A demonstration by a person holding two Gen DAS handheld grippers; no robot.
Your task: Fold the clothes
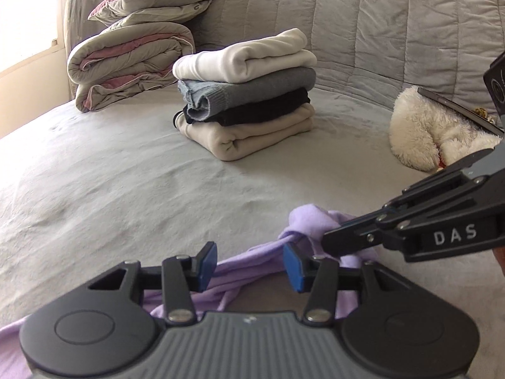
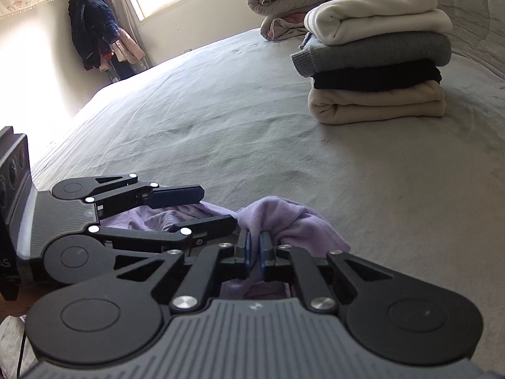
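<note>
A crumpled lavender garment [image 1: 303,224] [image 2: 284,221] lies on the grey bed sheet [image 1: 126,173] close in front of both grippers. My right gripper [image 2: 255,249] [image 1: 331,240] comes in from the right in the left wrist view, and its blue pads are shut on a bunched fold of that garment. My left gripper [image 1: 251,265] [image 2: 217,207] hovers just beside it with its blue pads apart. Lavender cloth lies under and between them, but the pads do not press on it.
A stack of folded clothes [image 1: 246,94] [image 2: 375,53], white on top, stands farther back on the bed. Behind it lie a folded duvet with pillows [image 1: 132,63]. A white plush toy [image 1: 419,132] sits at the right. Clothes hang in the room's corner [image 2: 91,28].
</note>
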